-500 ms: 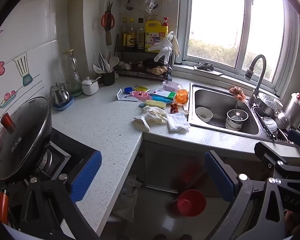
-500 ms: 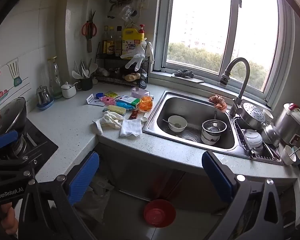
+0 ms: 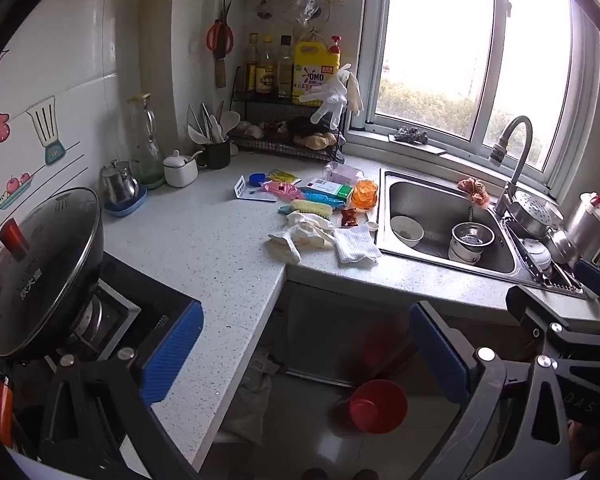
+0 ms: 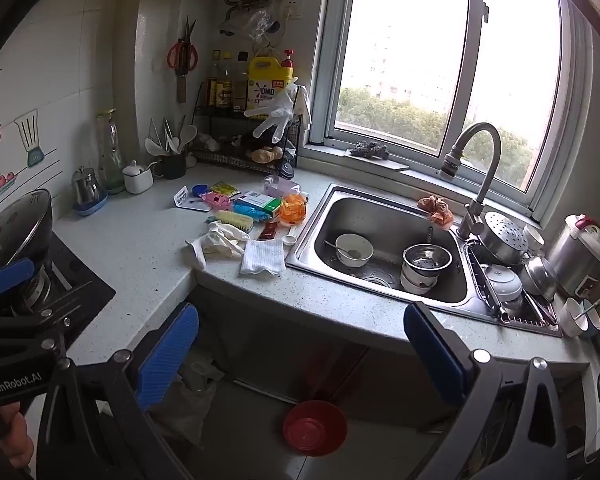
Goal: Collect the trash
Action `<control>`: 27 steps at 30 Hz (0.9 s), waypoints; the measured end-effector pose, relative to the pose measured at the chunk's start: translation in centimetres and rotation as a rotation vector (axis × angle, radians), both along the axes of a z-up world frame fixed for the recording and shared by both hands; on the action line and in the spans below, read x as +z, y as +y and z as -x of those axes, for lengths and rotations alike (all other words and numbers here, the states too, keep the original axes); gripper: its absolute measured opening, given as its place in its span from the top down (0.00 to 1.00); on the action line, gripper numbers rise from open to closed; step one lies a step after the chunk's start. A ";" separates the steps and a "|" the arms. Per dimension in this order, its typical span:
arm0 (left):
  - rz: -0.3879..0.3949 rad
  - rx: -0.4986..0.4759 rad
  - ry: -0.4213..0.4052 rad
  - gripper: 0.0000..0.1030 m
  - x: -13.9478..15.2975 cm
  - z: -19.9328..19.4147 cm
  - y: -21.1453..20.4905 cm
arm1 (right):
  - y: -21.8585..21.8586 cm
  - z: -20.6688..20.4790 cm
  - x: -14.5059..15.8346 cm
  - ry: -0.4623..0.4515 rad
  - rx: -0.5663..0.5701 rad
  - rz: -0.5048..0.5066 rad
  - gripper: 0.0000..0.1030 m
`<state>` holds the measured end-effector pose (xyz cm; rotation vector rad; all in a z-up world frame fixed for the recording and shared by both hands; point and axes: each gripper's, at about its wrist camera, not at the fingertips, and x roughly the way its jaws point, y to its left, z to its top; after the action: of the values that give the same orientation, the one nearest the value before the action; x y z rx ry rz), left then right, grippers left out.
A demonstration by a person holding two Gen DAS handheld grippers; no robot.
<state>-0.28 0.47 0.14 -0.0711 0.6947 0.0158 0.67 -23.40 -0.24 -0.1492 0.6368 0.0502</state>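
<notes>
Litter lies in one cluster on the bench (image 3: pixel 204 240), at the far middle of the corner, just left of the sink (image 3: pixel 440 216). It comprises a pink wrapper (image 3: pixel 281 190), a yellow packet (image 3: pixel 284 176), a green and white box (image 3: pixel 332 189), an orange crumpled wrapper (image 3: pixel 365 195), a small red sachet (image 3: pixel 349 217), a crumpled pale glove (image 3: pixel 300 234) and a folded white cloth (image 3: pixel 356 245). A brush (image 3: pixel 311 208) lies among them. The pieces touch or overlap, which suggests they were discarded where last used.

A red basin (image 4: pixel 315 427) stands on the floor below the bench edge, near side; it is likely the receptacle, though this cannot be confirmed. A pale bag (image 4: pixel 188 404) sags beside the cupboard, left of it.

The left hand-held gripper (image 3: pixel 306 354) is spread to full width and grips nothing; it hangs over the bench edge, well short of the litter. The right hand-held gripper (image 4: pixel 300 350) is likewise spread wide and empty, over the gap in front of the cupboard. Both point downward toward the bench corner.

Judgement: collection has not begun; the approach to the cluster is in hand.
</notes>
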 end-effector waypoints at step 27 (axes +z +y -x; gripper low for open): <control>-0.001 -0.006 0.023 0.01 -0.9 -0.9 -0.3 | 0.4 -1.0 -0.6 0.028 -0.015 0.002 0.00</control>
<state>0.60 0.16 -0.80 -0.0684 0.7183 0.0109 1.67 -22.97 -0.82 -0.1460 0.6663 0.0368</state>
